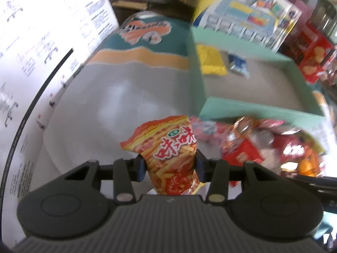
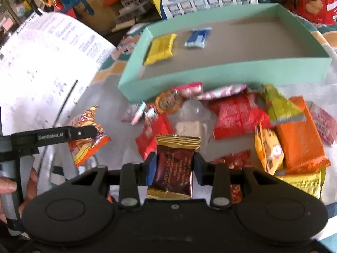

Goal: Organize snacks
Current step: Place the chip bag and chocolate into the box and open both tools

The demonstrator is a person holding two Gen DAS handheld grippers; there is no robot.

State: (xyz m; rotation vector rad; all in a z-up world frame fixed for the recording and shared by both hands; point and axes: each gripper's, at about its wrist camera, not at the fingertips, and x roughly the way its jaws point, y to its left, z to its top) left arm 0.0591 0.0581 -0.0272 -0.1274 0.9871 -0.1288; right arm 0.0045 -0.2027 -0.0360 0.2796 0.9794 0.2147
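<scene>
With each gripper clamped on a snack, the left gripper (image 1: 170, 164) holds a fries bag (image 1: 168, 154) and the right gripper (image 2: 174, 168) a brown packet (image 2: 173, 166) above the near pile (image 2: 242, 126); next, carry both to the far green tray (image 2: 221, 73) and release.

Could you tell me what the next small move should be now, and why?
Probably carry both packets forward over the green tray and release them there. The left gripper is shut on the orange fries packet, the right gripper on the brown packet, and only two snacks lie in the tray.
</scene>
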